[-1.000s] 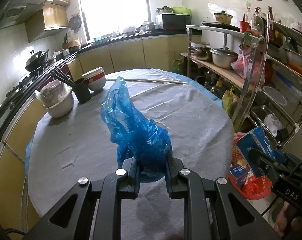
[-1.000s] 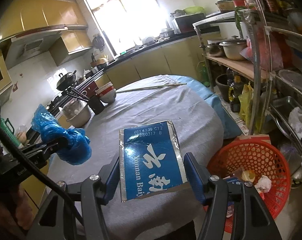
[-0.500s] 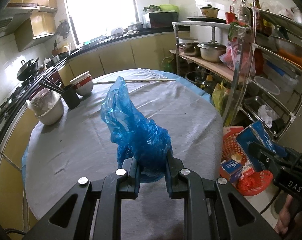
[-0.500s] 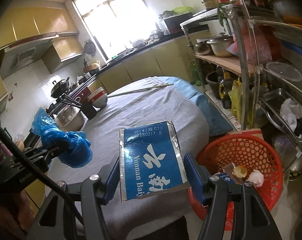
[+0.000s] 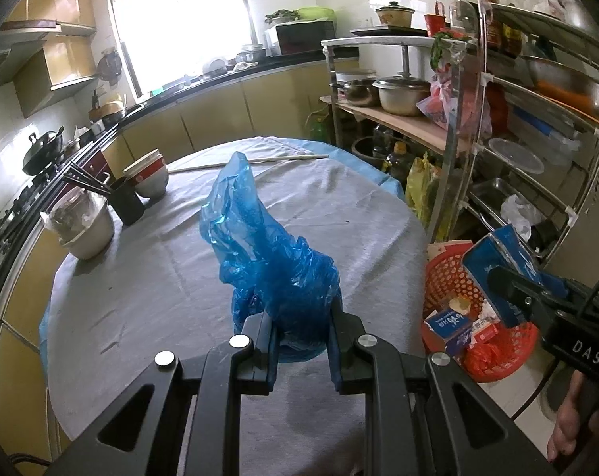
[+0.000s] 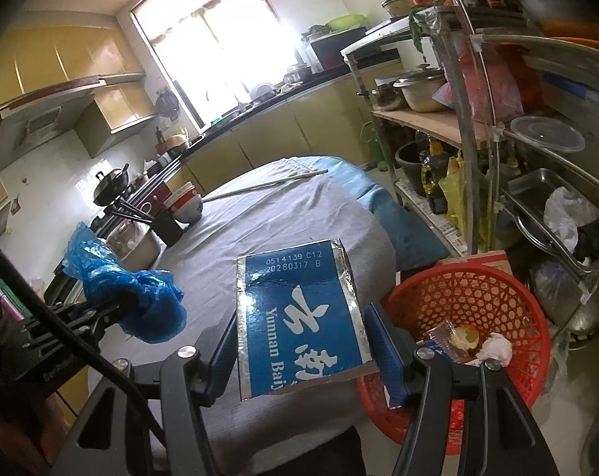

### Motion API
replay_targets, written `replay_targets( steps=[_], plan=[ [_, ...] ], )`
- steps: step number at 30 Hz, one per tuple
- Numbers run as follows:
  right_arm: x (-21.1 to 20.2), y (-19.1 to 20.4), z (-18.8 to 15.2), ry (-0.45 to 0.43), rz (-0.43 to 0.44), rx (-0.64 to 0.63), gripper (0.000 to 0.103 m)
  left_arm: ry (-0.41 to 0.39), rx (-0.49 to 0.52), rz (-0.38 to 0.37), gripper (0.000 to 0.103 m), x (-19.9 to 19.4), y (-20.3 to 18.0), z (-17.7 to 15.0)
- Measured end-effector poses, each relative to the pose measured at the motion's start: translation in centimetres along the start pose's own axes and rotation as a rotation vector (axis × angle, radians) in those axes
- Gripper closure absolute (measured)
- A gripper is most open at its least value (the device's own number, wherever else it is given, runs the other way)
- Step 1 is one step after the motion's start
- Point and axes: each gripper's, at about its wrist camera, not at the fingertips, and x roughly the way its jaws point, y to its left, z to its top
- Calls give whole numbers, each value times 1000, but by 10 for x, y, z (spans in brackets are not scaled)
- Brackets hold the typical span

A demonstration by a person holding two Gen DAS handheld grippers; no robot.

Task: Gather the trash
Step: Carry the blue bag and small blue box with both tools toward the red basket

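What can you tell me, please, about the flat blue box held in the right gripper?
The blue box is a flattened carton, seemingly foil-lined card with silvery edges. Its face bears white Chinese characters, the Latin text "Yunnan Bai" cut off below, and printed codes near the top edge. The right gripper clamps it by its two side edges, face up and tilted. It hangs in the air between the table's edge and the red basket, touching nothing else.

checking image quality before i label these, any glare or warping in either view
Left wrist view: window blown out white, cabinets and rack bowed by the fisheye, blue bag sharp. Right wrist view: same window flares over the counter, dark corners, print on the blue box still readable.
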Motion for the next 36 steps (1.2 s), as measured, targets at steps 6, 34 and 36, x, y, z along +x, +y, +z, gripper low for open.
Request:
replay_targets(
  steps=[6,34,36],
  plan=[
    [-4,-7,1,-4,-1,23,39,-2,21,-8,81,-1,-8,1],
    [-14,-34,1,-11,-31,88,39,8,112,-46,81,3,-43,2],
    [-15,-37,1,-12,-36,94,39,9,116,-50,81,3,-45,2]
  ],
)
